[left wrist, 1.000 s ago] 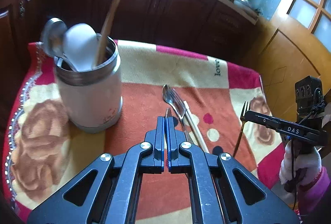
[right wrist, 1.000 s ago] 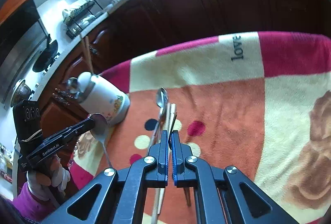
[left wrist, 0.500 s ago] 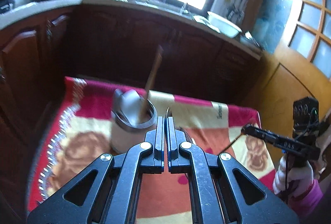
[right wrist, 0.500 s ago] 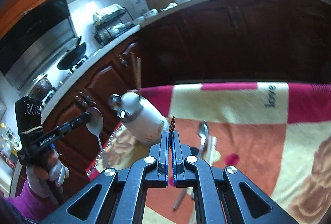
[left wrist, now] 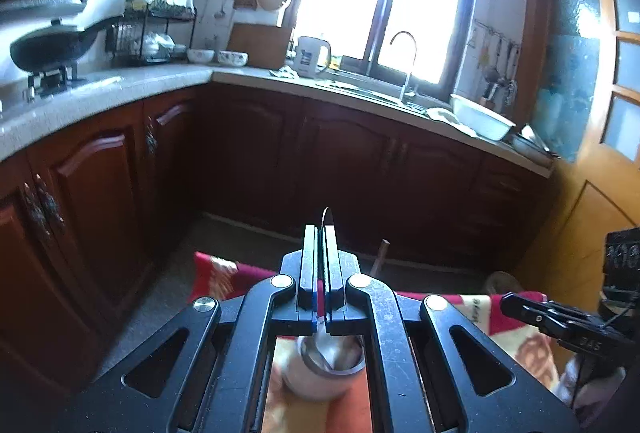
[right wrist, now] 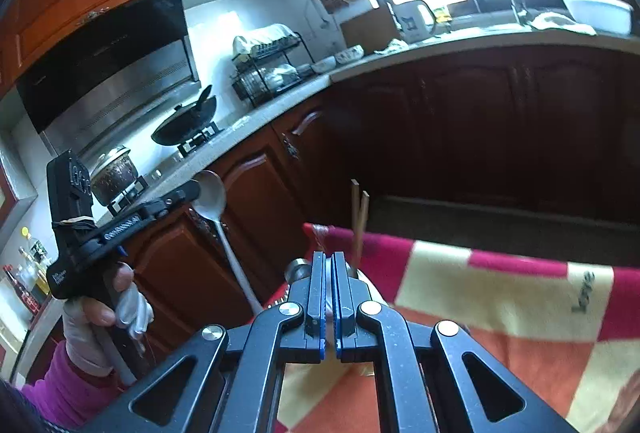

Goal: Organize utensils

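1. Left gripper (left wrist: pixel 320 233) pinched tight on a metal spoon (right wrist: pixel 212 201), bowl upward, handle hanging down.
2. Right gripper (right wrist: pixel 328 265) nearly closed; contents between the fingers impossible to tell.
3. Utensil cup (left wrist: pixel 326 369) standing on the patterned cloth (right wrist: pixel 500 297), directly beneath the left gripper, chopsticks (right wrist: pixel 359 221) poking upward.

The word "love" is printed in dark letters on the cream patch of the blanket (right wrist: pixel 516 281).
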The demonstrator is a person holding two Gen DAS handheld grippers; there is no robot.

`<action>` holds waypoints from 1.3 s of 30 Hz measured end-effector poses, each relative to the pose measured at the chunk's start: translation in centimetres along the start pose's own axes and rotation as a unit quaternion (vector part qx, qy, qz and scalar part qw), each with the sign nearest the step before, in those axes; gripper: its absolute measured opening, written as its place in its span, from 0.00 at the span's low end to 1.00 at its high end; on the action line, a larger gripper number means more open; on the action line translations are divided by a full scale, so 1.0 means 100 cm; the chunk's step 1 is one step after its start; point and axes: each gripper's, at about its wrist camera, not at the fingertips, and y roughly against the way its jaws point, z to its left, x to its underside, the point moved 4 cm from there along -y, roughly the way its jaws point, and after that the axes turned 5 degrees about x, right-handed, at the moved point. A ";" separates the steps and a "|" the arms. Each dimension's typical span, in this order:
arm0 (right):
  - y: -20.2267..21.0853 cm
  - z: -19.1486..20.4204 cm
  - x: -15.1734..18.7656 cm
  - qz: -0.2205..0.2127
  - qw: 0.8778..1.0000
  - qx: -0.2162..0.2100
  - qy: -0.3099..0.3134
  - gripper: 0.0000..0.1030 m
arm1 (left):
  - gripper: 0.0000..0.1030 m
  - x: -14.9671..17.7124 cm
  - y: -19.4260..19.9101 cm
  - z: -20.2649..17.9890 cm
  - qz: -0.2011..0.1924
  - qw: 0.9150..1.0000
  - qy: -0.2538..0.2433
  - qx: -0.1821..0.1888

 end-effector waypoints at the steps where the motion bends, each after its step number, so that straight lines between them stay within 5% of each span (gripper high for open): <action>1: -0.006 0.003 -0.004 0.000 1.000 -0.001 0.004 0.02 | 0.00 -0.001 -0.005 0.001 0.000 1.000 -0.004 -0.005; 6: -0.022 0.002 -0.001 0.017 1.000 -0.014 0.005 0.02 | 0.00 0.007 -0.022 0.007 0.013 1.000 0.006 -0.006; 11: -0.059 -0.022 0.058 0.123 0.991 -0.043 -0.031 0.04 | 0.00 0.011 -0.023 0.016 0.016 1.000 0.018 -0.004; 18: -0.101 -0.049 0.140 0.228 0.973 0.022 0.005 0.11 | 0.00 0.012 -0.015 0.021 0.018 1.000 0.023 -0.002; 25: -0.090 -0.118 0.146 0.223 0.969 0.095 -0.036 0.11 | 0.00 0.017 -0.005 0.029 0.013 0.999 0.038 0.008; 32: -0.100 -0.147 0.132 0.210 0.969 0.124 -0.050 0.11 | 0.00 0.025 -0.008 0.025 0.024 0.999 0.040 0.017; 39: -0.127 -0.156 0.137 0.246 0.958 0.143 -0.033 0.11 | 0.00 0.027 -0.011 0.022 0.027 0.998 0.043 0.020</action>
